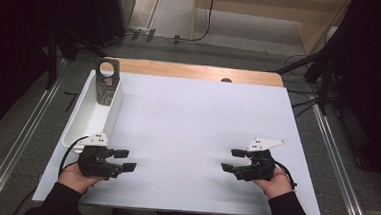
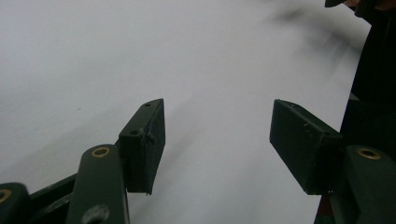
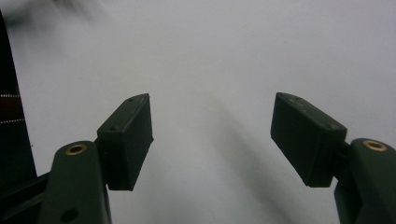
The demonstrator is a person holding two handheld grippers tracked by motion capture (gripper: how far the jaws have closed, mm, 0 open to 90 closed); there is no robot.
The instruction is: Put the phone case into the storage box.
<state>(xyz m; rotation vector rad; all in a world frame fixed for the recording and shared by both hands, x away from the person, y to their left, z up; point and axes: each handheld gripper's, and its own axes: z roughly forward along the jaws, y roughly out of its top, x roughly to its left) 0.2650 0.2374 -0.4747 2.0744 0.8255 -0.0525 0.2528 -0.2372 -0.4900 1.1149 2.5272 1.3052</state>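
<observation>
My left gripper [image 1: 126, 160] rests low over the white table [image 1: 192, 127] near its front left, jaws pointing right and spread wide apart with nothing between them. In the left gripper view the same gripper [image 2: 217, 135] stands open over bare white surface. My right gripper [image 1: 231, 160] sits near the front right, jaws pointing left, also open and empty. The right gripper view shows this gripper [image 3: 212, 133] above plain white tabletop. A white oblong tray [image 1: 79, 126] lies along the table's left edge, and a dark patterned card with a round hole [image 1: 106, 82] leans upright at the tray's far end.
A strip of bare wood [image 1: 195, 72] runs along the table's far edge. Metal rails [image 1: 343, 162] flank the table on both sides, and cables trail on the floor at the right. Dark stands rise at the far left and far right.
</observation>
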